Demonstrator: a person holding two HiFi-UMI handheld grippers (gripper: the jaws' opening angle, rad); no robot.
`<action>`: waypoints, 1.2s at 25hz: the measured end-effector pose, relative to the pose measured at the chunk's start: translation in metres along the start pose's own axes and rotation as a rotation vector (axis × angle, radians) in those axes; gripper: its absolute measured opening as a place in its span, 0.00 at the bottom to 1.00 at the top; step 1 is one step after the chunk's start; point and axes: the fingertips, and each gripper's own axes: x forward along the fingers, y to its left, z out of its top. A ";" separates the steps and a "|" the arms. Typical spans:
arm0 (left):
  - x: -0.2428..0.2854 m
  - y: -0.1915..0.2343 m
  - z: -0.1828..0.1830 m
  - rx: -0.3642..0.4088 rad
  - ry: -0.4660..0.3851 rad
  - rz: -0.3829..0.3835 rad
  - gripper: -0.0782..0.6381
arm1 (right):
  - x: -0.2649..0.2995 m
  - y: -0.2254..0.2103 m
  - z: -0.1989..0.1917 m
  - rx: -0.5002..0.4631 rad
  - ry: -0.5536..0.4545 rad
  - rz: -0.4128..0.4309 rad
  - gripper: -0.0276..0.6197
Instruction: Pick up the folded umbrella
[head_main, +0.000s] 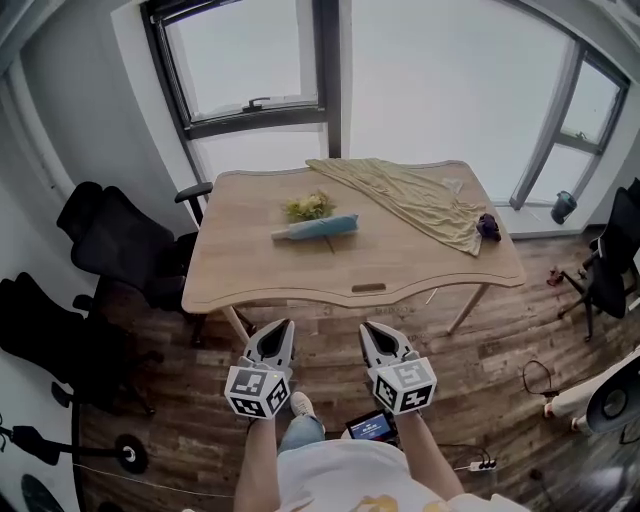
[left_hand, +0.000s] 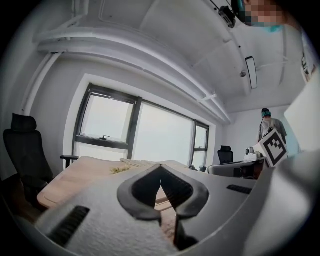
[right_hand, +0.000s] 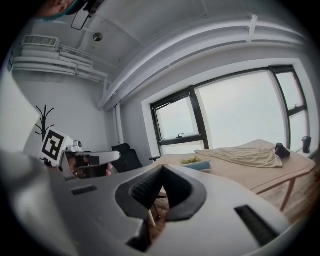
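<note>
The left gripper (head_main: 283, 323) and right gripper (head_main: 367, 326) hung level just short of the table (head_main: 300, 297), its near edge ahead, each with jaws pressed together on nothing. The folded umbrella (head_main: 316, 228) lay at twelve o'clock, bare wood between it and that edge. A cloth (head_main: 425, 198) lay at two o'clock and office chairs (head_main: 115, 245) stood at nine.
</note>
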 end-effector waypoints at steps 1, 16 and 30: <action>-0.001 -0.001 0.000 -0.020 -0.009 -0.005 0.12 | -0.001 -0.002 0.000 -0.001 0.001 0.001 0.06; 0.095 0.042 -0.014 -0.140 -0.008 -0.094 0.12 | 0.081 -0.067 -0.007 -0.014 0.058 -0.026 0.06; 0.290 0.174 0.001 -0.075 0.113 -0.109 0.12 | 0.281 -0.158 0.037 0.006 0.110 -0.097 0.06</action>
